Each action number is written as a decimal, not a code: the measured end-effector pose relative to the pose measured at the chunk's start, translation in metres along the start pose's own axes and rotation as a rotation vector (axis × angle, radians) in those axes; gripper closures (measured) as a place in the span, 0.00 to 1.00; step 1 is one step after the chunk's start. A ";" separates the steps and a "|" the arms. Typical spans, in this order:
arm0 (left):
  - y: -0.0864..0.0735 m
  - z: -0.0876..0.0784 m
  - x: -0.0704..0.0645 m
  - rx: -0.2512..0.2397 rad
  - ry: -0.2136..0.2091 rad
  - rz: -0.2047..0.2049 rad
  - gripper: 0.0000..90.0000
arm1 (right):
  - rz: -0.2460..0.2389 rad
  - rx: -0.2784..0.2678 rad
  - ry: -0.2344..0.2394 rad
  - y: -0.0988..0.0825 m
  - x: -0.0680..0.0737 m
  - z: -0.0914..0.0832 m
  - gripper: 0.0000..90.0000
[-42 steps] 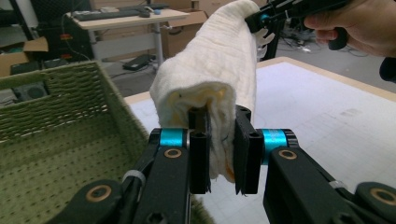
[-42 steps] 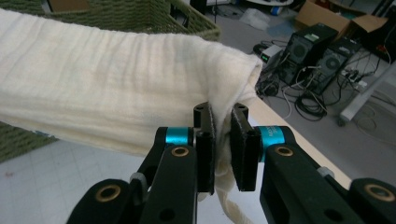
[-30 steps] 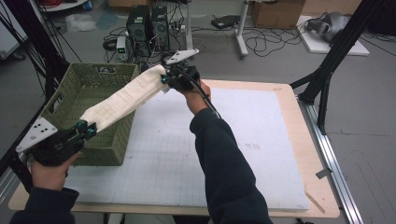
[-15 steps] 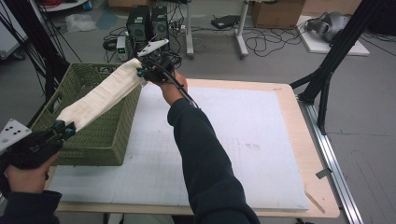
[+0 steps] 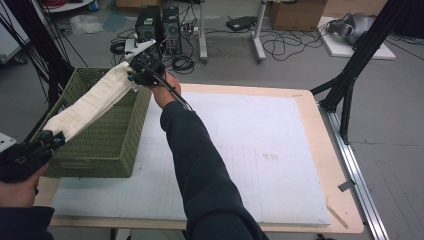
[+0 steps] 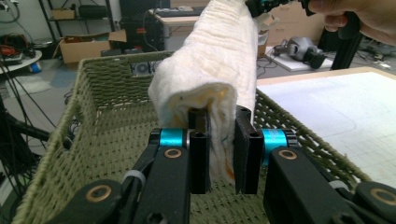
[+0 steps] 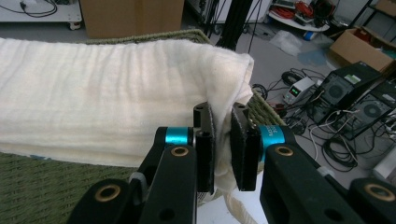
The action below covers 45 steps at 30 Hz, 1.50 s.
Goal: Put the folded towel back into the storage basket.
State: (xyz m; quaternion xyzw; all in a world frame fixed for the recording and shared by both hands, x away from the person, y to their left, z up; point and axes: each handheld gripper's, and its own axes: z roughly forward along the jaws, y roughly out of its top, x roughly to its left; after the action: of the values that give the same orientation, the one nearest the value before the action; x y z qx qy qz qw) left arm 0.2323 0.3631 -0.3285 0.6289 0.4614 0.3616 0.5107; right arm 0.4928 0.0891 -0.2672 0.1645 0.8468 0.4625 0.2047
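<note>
Below both grippers waits the green basket (image 5: 107, 145). The left gripper (image 6: 223, 154) and right gripper (image 7: 222, 149) each clench an end of the folded towel (image 5: 95, 100); lower both ends level together, keeping it taut until it rests inside.

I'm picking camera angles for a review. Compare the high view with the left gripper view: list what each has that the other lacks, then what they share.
High view alone: the left gripper from outside and the person's dark sleeve.
Left gripper view alone: a close look at its jaws pinching the folded towel's end.
Both: towel stretched above the green woven basket, right gripper at the far end, white table mat.
</note>
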 end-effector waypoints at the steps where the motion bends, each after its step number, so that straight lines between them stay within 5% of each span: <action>1: 0.000 0.000 0.001 0.002 0.003 0.001 0.87 | 0.000 0.002 0.003 0.000 0.000 0.003 0.91; 23: -0.012 0.005 0.022 0.075 0.067 -0.019 0.86 | 0.004 0.009 0.010 0.011 0.012 0.046 0.91; 25: -0.013 0.007 0.024 0.089 0.075 -0.026 0.81 | 0.004 0.012 0.008 0.010 0.012 0.050 0.88; 27: -0.014 0.007 0.026 0.098 0.076 -0.041 0.66 | 0.021 0.028 0.014 0.006 0.012 0.055 0.75; 31: -0.011 -0.001 0.025 0.070 0.087 -0.026 0.48 | 0.021 0.062 0.011 -0.001 0.013 0.059 0.68; 40: -0.006 -0.007 0.021 0.028 0.065 -0.044 0.45 | 0.032 0.057 0.017 -0.007 0.003 0.036 0.61; 45: -0.005 0.002 0.009 0.024 -0.025 -0.077 0.41 | 0.071 0.049 0.054 -0.015 -0.009 0.010 0.45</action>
State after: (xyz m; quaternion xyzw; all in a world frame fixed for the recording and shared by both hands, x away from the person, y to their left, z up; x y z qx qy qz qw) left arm 0.2357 0.3716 -0.3341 0.6211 0.4832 0.3283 0.5225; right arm 0.5039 0.0839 -0.2830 0.1867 0.8568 0.4529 0.1610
